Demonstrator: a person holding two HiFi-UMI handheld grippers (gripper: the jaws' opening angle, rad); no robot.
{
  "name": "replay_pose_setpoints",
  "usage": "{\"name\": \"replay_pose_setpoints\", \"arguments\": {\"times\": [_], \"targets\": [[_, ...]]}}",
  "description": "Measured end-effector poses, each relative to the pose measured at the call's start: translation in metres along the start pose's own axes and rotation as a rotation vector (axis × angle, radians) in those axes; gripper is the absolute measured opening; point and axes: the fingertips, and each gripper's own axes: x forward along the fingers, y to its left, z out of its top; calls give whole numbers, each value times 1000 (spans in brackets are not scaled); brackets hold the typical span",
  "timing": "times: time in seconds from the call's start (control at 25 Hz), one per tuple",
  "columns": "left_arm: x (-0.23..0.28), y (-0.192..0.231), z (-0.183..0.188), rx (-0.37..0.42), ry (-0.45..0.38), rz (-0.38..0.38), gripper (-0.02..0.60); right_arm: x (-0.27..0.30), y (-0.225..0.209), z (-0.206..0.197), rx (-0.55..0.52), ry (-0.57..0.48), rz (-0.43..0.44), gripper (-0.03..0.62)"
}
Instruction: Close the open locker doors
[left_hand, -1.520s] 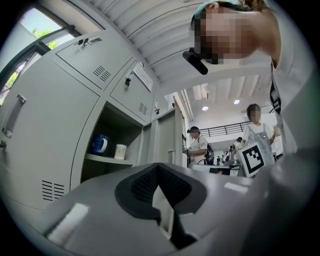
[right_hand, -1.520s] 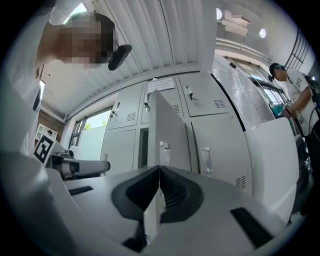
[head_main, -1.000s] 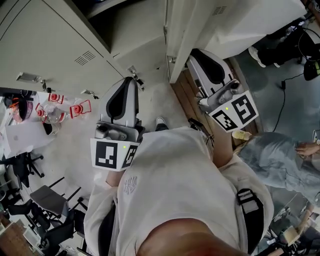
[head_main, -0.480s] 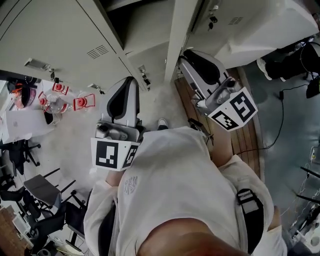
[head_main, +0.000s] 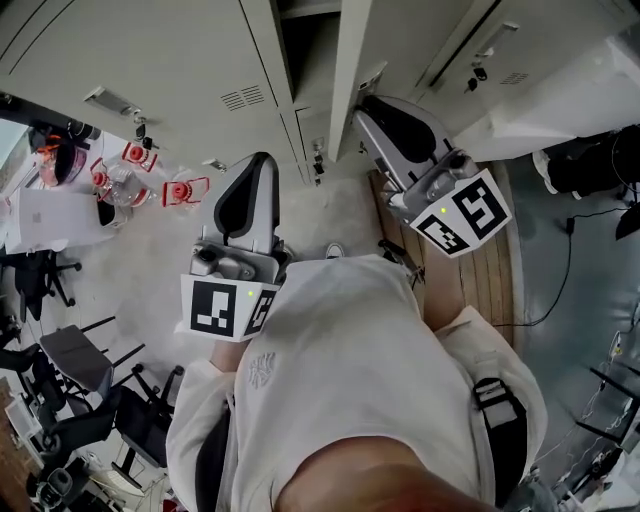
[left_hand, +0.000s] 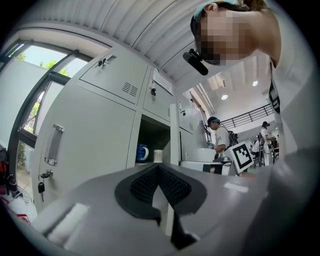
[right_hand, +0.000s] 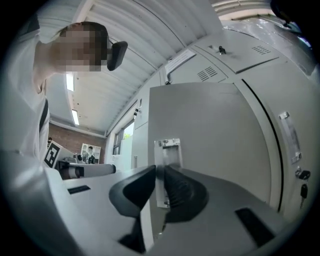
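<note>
The left gripper (head_main: 254, 166) points forward with its jaws pressed together and empty. The right gripper (head_main: 368, 108) reaches further out, its jaws also together.

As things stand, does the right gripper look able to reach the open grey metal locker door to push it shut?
Probably yes. The right gripper points straight at the inner face of the open grey metal locker door, close ahead, and nothing shows between them.
</note>
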Motion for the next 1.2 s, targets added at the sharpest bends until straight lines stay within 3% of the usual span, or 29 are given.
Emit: {"name": "replay_pose_setpoints", "arguments": {"times": [0.84, 1.2], "targets": [[-19, 81, 13, 18, -9, 92, 8, 115, -46, -19, -204, 74, -215, 35], [-28, 93, 15, 22, -12, 118, 8, 128, -56, -21, -211, 86, -268, 34]]}}
